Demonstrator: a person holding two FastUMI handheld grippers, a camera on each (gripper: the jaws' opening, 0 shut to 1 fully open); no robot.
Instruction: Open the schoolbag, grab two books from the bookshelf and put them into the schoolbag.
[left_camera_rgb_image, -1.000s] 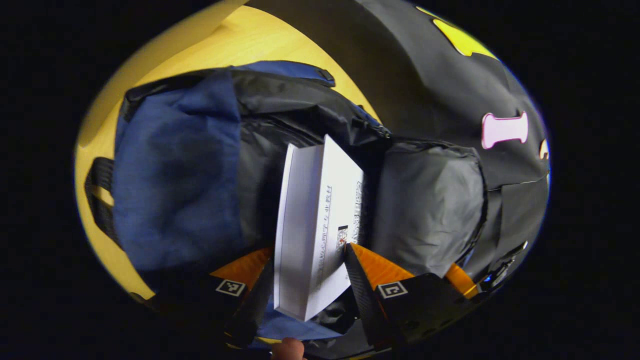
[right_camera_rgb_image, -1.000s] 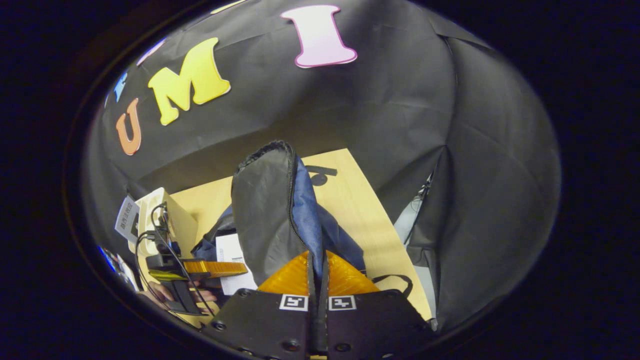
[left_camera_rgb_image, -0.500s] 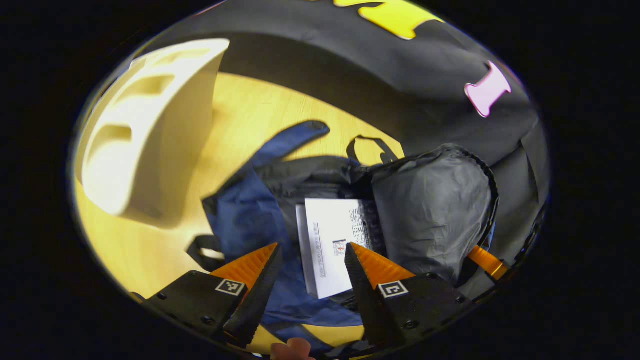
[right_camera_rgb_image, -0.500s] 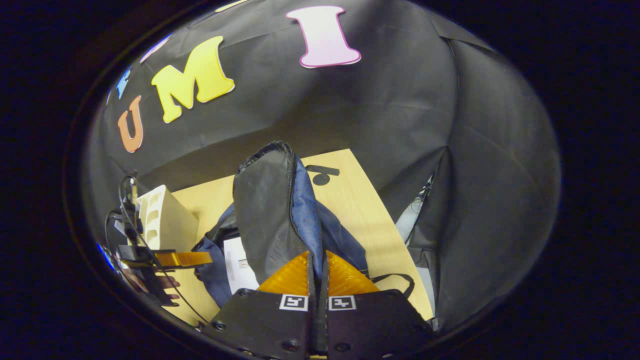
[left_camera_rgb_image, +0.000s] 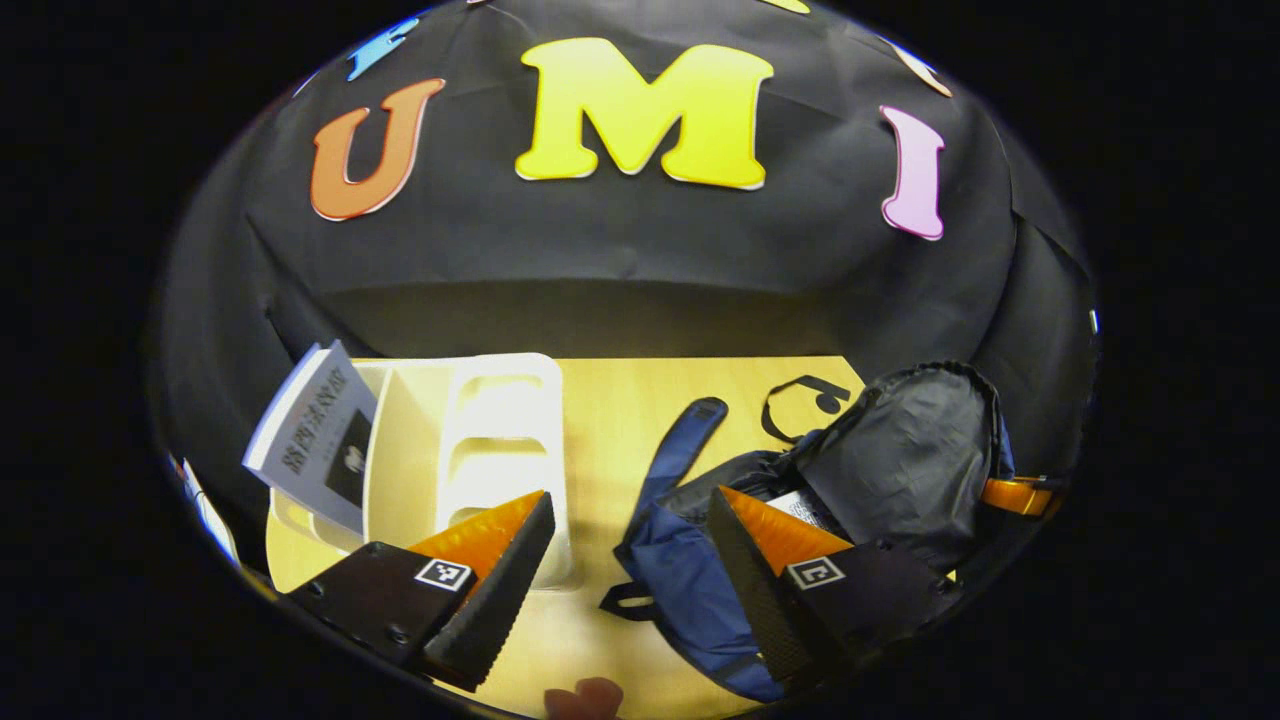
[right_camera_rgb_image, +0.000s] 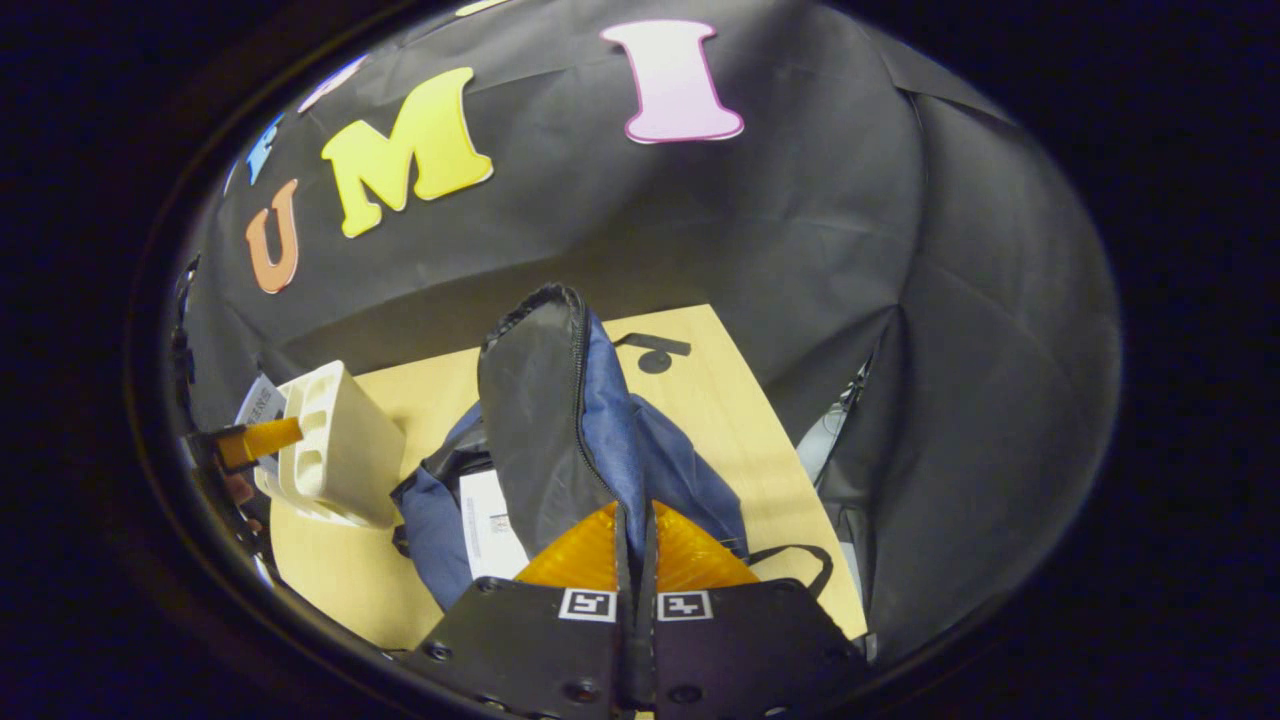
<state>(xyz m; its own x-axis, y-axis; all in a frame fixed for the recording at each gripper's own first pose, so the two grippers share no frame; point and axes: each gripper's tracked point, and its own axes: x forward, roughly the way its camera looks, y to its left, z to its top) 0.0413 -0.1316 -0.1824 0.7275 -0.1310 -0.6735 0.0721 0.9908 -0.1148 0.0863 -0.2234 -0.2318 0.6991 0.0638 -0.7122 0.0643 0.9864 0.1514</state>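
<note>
A: Status on schoolbag (right_camera_rgb_image: 600, 420)?
B: Unzipped, lying on bench (left_camera_rgb_image: 600, 400) toward right side. Flap (right_camera_rgb_image: 530, 420) lifted and pinched in right claw (right_camera_rgb_image: 635, 545), clenched on flap edge. Looks held up to keep mouth wide.

A: Books in yet?
B: One white book (right_camera_rgb_image: 490, 525) inside, lying in opening just beside raised flap. So approx. half done, judging from that.

A: 2nd one?
B: Leaning in bookshelf (left_camera_rgb_image: 490, 440), a pale rack near bench's left edge. Second book (left_camera_rgb_image: 315, 435) tilted out on rack's far left side. Not touched yet.

A: Left claw?
B: Left claw (left_camera_rgb_image: 630, 560) released, nothing between fingers, hanging above bench btwn rack and bag. Facing back wall, rack to one side, bag to other.

A: Left to do?
B: Prob. swing over to rack, grip 2nd book, carry across, drop in beside 1st. Flap needs to be up for that. No zip-up asked for in task, so done after that.
</note>
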